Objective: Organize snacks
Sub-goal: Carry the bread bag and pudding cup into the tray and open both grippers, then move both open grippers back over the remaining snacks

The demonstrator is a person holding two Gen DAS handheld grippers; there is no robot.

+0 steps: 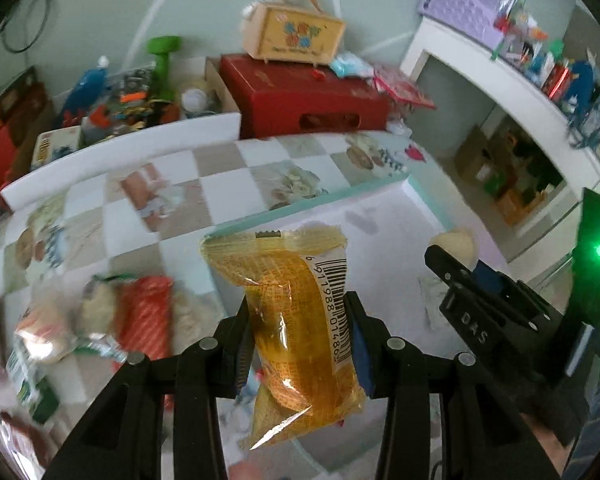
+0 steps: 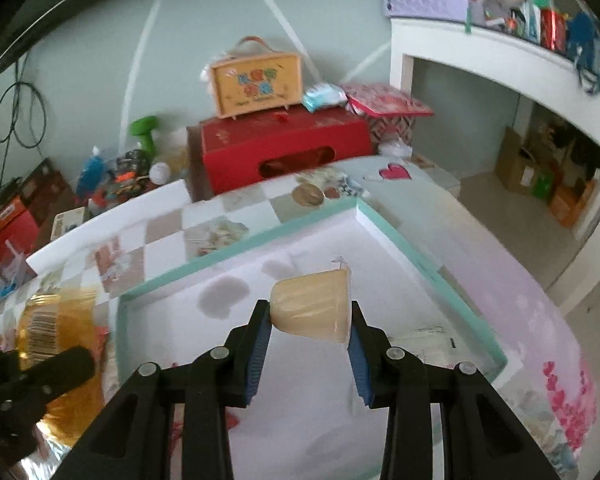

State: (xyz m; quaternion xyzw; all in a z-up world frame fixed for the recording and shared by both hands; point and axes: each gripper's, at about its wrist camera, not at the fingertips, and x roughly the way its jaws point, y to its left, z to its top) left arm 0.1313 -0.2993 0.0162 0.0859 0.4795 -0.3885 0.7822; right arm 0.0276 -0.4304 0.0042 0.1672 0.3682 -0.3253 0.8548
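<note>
**Both tools loaded, tray directly ahead of the right one**

The left tool is clenched on a yellow snack packet, gripped across its middle so its long axis runs upright, barcode strip facing the right finger. The right tool is clenched on a small cream pudding cup, lying on its side between the pads with the sealed rim toward the right finger.

The relation that matters is each snack's place over the shallow teal-edged tray on the surface. The cup hangs over the tray's white floor, well inside its far and right-hand walls, so the right tool is nearer to a drop spot; I judge it need only lower and let go. The packet is held at the tray's left edge, with the near-left corner just beside it in the right wrist view, so the left tool would have to travel rightward over the wall first.

Loose wrapped snacks lie on the surface's checked cloth to the left of the tray, blurred and not sorted yet.
</note>
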